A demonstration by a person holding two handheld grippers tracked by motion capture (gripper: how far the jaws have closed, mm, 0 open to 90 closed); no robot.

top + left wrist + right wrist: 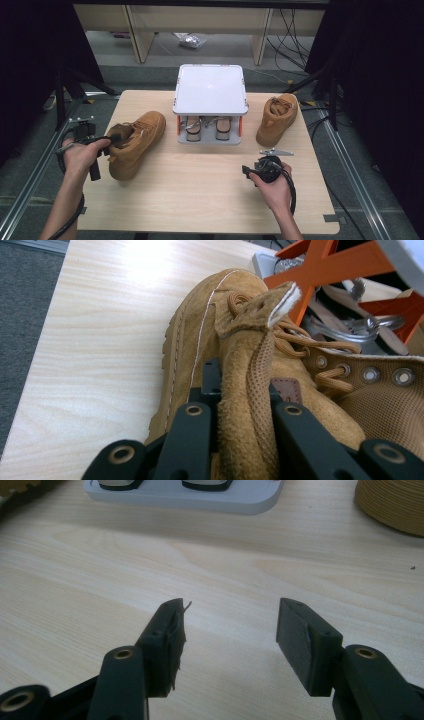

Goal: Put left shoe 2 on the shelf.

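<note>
The tan boot (135,142) at nine o'clock on our counter (200,190) has its tongue (250,390) clamped in our left gripper (107,140) jaws. At twelve o'clock the white rack (210,90) holds shoes (207,129) beneath; our right gripper (227,630) jaws gape with nothing between, above bare wood.

A light wooden table (200,200) carries 2 tan boots (136,142) (278,119) and a white shoe rack (210,92)

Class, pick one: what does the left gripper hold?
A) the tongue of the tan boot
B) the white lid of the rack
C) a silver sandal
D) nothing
A: in the left gripper view, the left gripper clamps the boot by its tongue.
</note>
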